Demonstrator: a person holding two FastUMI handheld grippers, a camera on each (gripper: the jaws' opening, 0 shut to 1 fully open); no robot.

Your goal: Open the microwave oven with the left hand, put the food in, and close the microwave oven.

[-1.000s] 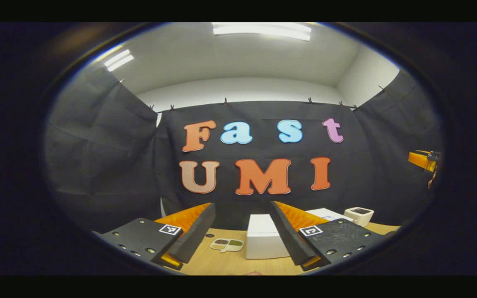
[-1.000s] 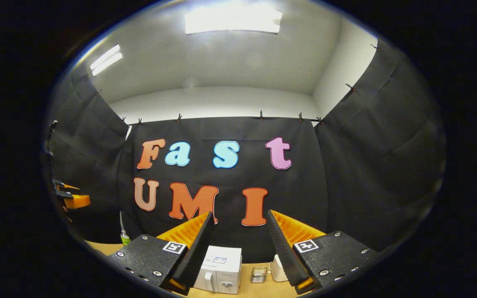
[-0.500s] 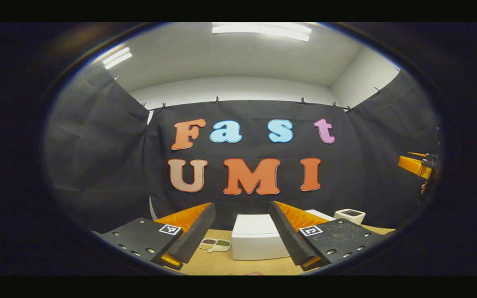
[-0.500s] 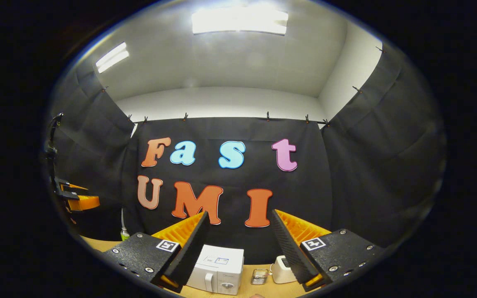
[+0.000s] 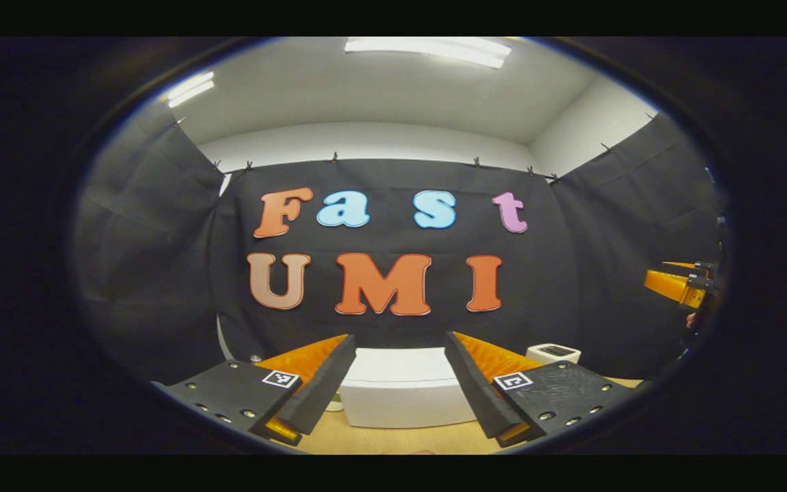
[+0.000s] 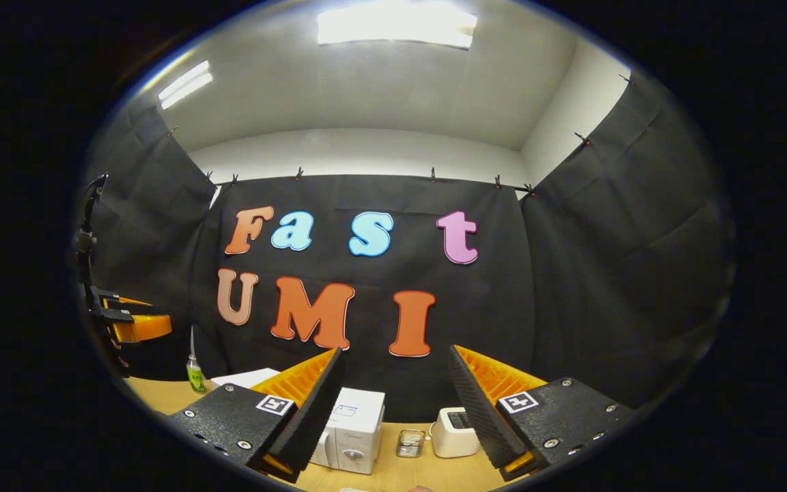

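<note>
The white microwave [image 5: 400,403] stands on the wooden table [image 5: 380,441], straight ahead between the fingers of my left gripper [image 5: 399,337]. That gripper is open, holds nothing and is still some way from the oven. In the right gripper view the microwave [image 6: 356,430] shows its front with a handle and a knob, its door shut, and my finger hides its left part. My right gripper [image 6: 395,350] is open and holds nothing, raised above the table. The left gripper [image 6: 130,324] shows at that view's left edge, and the right gripper [image 5: 673,285] at the left gripper view's right edge.
A white toaster-like box [image 6: 453,432] and a small clear holder [image 6: 406,443] stand right of the microwave. A green bottle [image 6: 193,372] and a flat white sheet [image 6: 246,377] are at the table's back left. The toaster-like box [image 5: 553,353] also shows beyond my left gripper's right finger.
The left gripper view has swung so the microwave now sits centred between its fingers, and the small food tray has gone behind the left finger. The right gripper view has tilted down, showing more table.
</note>
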